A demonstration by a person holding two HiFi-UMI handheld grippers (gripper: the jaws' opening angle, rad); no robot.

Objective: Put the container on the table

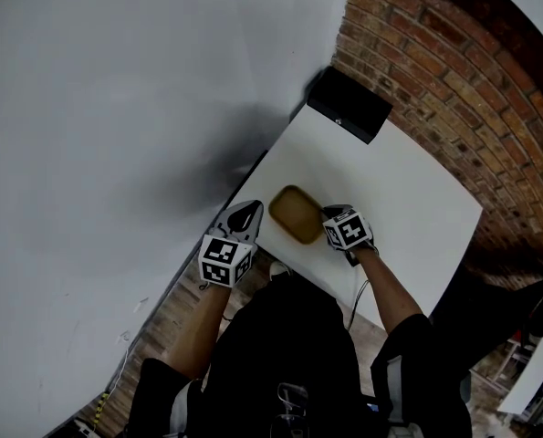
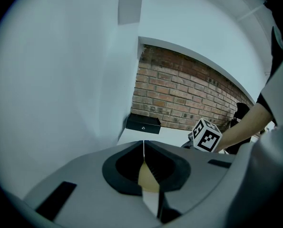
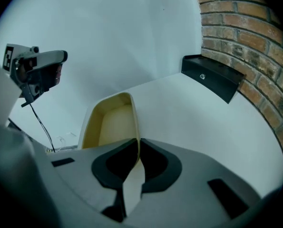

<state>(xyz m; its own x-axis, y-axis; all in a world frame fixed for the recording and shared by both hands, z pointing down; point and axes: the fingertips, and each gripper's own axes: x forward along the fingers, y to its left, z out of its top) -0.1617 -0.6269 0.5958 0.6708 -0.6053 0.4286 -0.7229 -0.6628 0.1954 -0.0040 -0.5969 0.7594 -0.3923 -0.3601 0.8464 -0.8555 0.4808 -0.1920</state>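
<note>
A beige, shallow rectangular container (image 1: 295,213) sits low over the near left part of the white table (image 1: 408,190); whether it rests on the top is not clear. My right gripper (image 1: 327,220) is shut on its right rim. In the right gripper view that thin wall runs straight into the closed jaws (image 3: 137,148), with the container (image 3: 110,122) open beyond them. My left gripper (image 1: 254,213) is at the container's left edge. Its jaws (image 2: 143,148) are shut on a thin pale edge, with the beige container (image 2: 148,180) showing behind them.
A black box (image 1: 349,105) stands at the table's far end against the brick wall (image 1: 454,80). A white wall runs along the table's left side. A thin cable (image 3: 41,122) hangs below the left gripper (image 3: 39,68). The person's body is at the table's near edge.
</note>
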